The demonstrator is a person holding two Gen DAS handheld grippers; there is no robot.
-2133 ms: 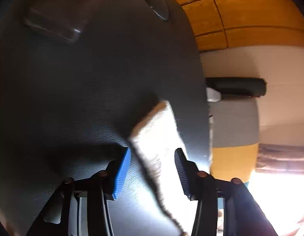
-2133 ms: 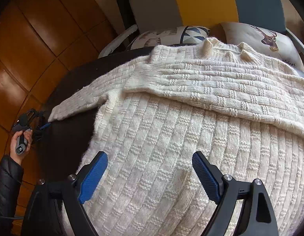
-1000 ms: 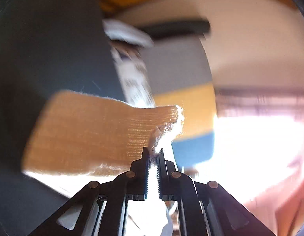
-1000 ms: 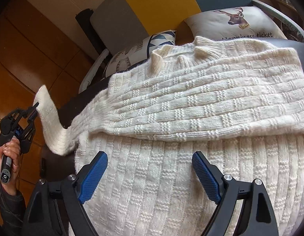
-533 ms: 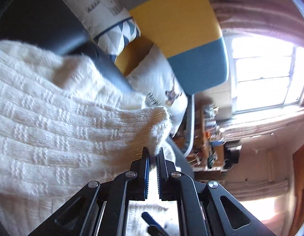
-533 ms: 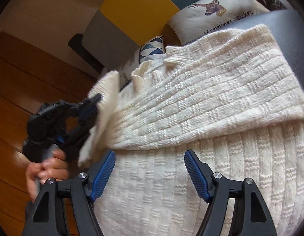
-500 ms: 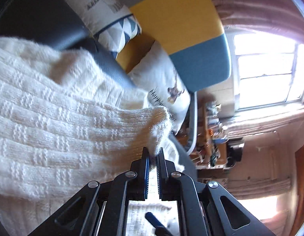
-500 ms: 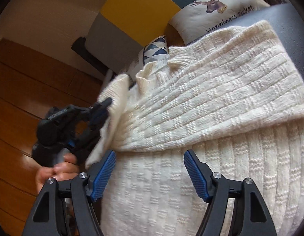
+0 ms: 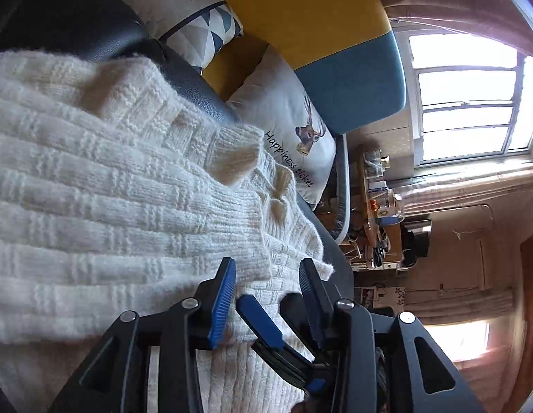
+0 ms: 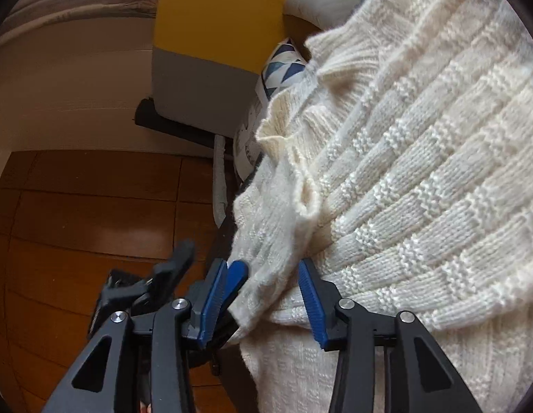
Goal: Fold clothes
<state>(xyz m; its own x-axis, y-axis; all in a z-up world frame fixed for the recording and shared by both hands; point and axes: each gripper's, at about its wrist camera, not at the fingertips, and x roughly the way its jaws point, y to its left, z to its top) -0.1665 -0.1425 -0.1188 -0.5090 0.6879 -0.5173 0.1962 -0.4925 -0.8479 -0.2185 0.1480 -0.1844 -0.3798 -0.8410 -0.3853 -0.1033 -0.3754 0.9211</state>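
Observation:
A cream knitted sweater lies spread on a dark leather surface, with one sleeve folded across its body. My left gripper is over the sleeve's end. Its jaws are opening, and the cuff lies loose between them. A blue finger of the right gripper pokes in below. In the right wrist view, my right gripper straddles the same cuff. Its jaws are closing, and the pads do not visibly squeeze the knit. The left gripper sits just to its left.
A deer cushion and a triangle-patterned cushion lean on a grey, yellow and blue sofa back beyond the sweater. Wooden floor lies off the surface's left edge. A cluttered table stands under a bright window.
My left gripper carried the sleeve cuff from the side across onto the sweater's body, and its jaws have parted. My right gripper rolled and swung left to the cuff, its jaws narrowing.

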